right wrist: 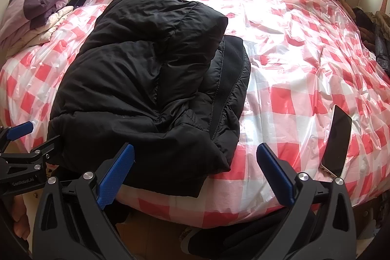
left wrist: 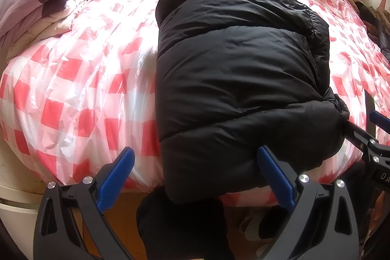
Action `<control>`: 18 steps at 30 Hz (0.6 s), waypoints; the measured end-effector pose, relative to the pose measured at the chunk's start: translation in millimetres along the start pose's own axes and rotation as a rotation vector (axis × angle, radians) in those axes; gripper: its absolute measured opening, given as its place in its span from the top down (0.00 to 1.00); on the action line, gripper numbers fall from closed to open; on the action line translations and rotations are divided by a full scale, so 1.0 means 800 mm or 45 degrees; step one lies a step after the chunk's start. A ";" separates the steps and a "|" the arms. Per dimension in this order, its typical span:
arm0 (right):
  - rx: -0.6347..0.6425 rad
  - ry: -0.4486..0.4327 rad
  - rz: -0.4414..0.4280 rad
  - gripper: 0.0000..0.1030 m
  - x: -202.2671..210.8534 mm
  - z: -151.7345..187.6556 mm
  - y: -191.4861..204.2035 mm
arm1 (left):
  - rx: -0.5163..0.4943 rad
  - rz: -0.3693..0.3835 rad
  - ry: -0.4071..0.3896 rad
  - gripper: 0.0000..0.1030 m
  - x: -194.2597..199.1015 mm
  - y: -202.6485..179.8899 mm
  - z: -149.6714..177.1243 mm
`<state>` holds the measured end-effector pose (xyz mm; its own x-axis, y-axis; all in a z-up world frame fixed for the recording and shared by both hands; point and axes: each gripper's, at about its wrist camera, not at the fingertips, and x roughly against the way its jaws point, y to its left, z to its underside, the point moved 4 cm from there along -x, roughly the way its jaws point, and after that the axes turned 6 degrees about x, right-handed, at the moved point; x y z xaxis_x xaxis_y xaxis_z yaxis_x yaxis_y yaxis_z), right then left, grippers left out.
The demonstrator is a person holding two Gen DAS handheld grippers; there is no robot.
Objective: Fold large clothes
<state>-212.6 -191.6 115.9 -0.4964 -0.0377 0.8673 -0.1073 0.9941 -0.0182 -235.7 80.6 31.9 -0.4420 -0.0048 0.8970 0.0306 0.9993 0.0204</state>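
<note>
The left gripper [left wrist: 195, 174] has its two blue-padded jaws spread wide and holds nothing; its right finger [left wrist: 275, 177] lies against the near edge of the black puffer jacket [left wrist: 238, 79], while the left finger hangs over the bare sheet. The right gripper [right wrist: 195, 172] also has its jaws spread apart and empty, and its left finger [right wrist: 117, 172] is in front of the jacket's near hem. In the right wrist view the left gripper shows at the left edge, just beside the jacket. The jacket lies folded into a thick bundle at the near side of the bed, with the hood part on top and a quilted inner layer showing at its right side. Under it is a red and white checked plastic sheet [left wrist: 80, 79] which covers the bed. On this sheet, to the right of the jacket and apart from it, lies a phone [right wrist: 337, 140] with a dark screen. At the far left corner is a crumpled purple and cream blanket [left wrist: 43, 4].
</note>
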 end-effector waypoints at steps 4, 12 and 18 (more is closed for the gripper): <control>0.001 0.000 0.001 0.06 0.000 0.000 0.002 | 0.001 0.000 -0.008 0.07 0.003 -0.001 0.000; 0.019 -0.023 0.035 0.06 0.007 -0.001 0.005 | 0.001 0.003 -0.011 0.07 0.005 0.000 0.000; 0.030 -0.045 0.061 0.06 0.011 -0.003 0.005 | 0.007 0.003 -0.012 0.07 0.005 0.001 -0.001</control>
<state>-215.5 -187.5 124.8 -0.5317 0.0056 0.8469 -0.1031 0.9921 -0.0713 -236.9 81.1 35.6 -0.4506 -0.0019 0.8927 0.0270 0.9995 0.0158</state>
